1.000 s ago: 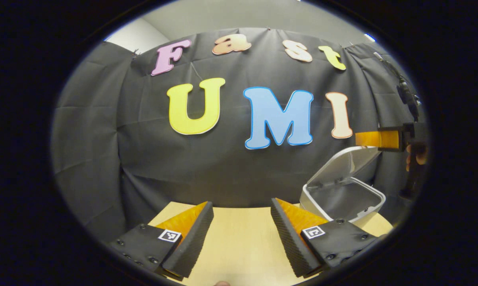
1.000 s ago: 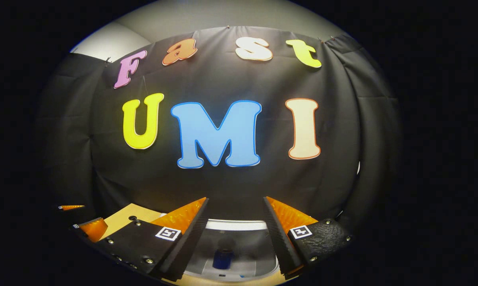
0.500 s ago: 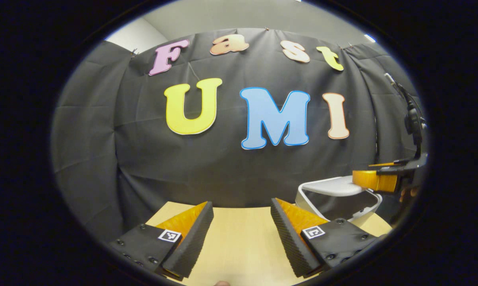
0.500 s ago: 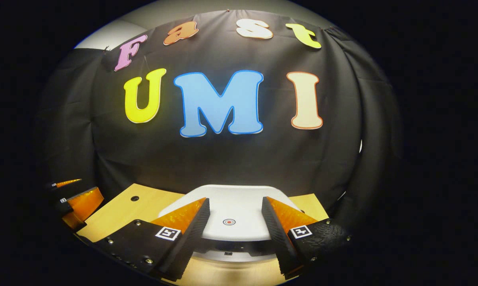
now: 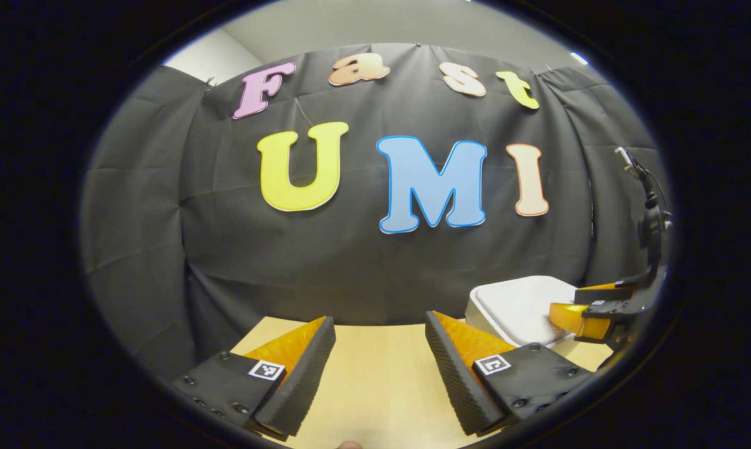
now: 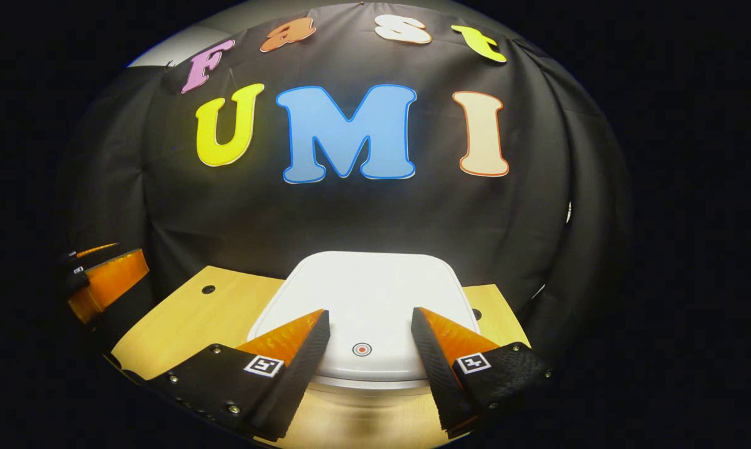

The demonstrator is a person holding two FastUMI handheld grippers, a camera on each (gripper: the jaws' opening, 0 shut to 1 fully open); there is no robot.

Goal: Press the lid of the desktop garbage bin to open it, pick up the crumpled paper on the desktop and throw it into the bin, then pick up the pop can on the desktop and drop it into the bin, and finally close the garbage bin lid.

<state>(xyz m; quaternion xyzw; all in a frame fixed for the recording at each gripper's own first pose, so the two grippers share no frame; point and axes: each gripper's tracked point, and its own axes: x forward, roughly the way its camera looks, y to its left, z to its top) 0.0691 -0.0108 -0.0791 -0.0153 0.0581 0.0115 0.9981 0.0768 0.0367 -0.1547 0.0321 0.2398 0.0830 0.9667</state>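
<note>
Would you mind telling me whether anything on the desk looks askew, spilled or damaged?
Nothing stands out. The white plastic garbage bin lid lies flat and square on the bin, the light wooden desktop shows no spill, and both the right gripper and left gripper are open and empty.

No readable text, brand or number on any object. Small square black-and-white coded markers sit on the finger mounts of the left gripper [image 5: 380, 324] and right gripper [image 6: 370, 318], one per finger; patterns not legible as characters. The bin lid [image 6: 363, 293] carries a small red ring-and-dot mark [image 6: 362, 350] near its front edge, between the right gripper's fingers.
</note>
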